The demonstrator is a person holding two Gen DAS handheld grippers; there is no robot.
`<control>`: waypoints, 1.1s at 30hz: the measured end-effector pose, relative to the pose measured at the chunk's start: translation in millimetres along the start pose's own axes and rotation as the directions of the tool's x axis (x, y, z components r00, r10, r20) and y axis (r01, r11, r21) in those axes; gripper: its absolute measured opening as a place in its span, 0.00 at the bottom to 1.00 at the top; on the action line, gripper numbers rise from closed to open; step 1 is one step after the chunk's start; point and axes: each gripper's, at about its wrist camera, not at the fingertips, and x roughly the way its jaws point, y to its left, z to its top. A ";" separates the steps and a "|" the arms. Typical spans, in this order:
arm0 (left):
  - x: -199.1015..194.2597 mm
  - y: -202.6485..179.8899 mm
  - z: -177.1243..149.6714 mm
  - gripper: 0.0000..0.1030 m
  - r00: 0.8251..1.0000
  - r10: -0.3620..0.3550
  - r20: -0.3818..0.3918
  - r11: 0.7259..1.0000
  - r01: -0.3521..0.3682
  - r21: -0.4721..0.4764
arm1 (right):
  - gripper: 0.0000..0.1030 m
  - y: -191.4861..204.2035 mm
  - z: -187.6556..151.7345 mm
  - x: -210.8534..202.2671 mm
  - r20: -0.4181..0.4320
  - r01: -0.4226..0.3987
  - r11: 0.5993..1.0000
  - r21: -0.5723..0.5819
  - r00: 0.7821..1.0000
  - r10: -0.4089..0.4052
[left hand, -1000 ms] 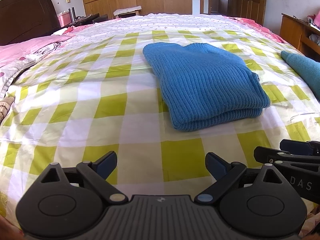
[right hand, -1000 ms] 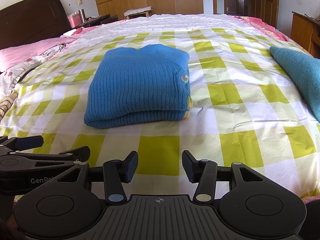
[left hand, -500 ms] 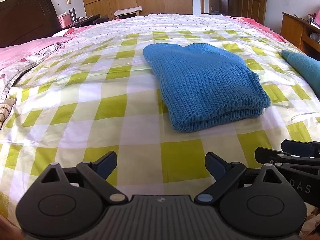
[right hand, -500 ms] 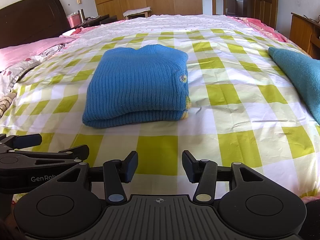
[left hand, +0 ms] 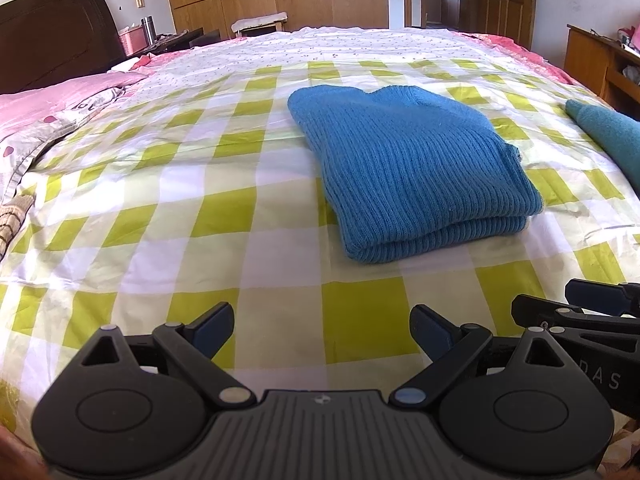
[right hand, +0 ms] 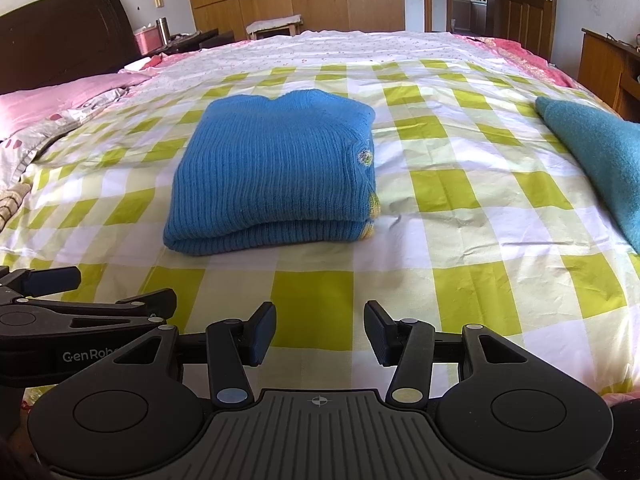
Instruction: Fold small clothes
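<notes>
Knitwear comes first in the left wrist view: a blue ribbed knitted sweater (left hand: 408,168), folded into a thick rectangle, lies on the green-and-white checked bedsheet (left hand: 160,208), far of and to the right of the left hand-held gripper (left hand: 322,330). Its jaws are spread, with nothing between them. A teal fleecy cloth (left hand: 608,136) lies at the far right edge.

Right wrist view: the same sweater (right hand: 276,176) sits left of centre, well apart from the right hand-held gripper (right hand: 320,332), whose jaws are partly spread and empty. The teal cloth (right hand: 596,152) lies to the right.

Compared with a second ago, nothing has shifted; both tools hang back, off the fabric. This garment looks finished, so the teal cloth is probably next.
</notes>
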 end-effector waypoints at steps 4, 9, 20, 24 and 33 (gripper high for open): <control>0.1 0.6 -0.2 0.97 1.000 -0.002 0.003 1.000 0.002 -0.003 | 0.47 0.1 -0.1 0.0 0.001 -0.001 1.000 0.000 1.000 0.001; 0.1 0.2 -0.7 0.97 1.000 -0.003 0.004 1.000 0.003 -0.006 | 0.47 0.4 -0.2 -0.1 0.001 0.000 1.000 0.000 1.000 0.000; -0.8 -0.1 -0.1 0.96 1.000 0.002 0.013 1.000 -0.002 -0.009 | 0.47 -0.5 0.1 -0.5 -0.002 -0.004 1.000 0.002 1.000 0.004; -2.5 0.3 0.9 0.96 1.000 -0.001 0.027 1.000 0.002 -0.013 | 0.47 1.2 0.1 -2.5 0.008 -0.009 1.000 -0.004 1.000 0.009; -4.7 -0.3 2.1 0.97 0.999 0.006 0.049 1.000 -0.006 -0.013 | 0.52 -1.2 1.5 -5.1 0.025 -0.003 1.000 0.013 1.000 0.003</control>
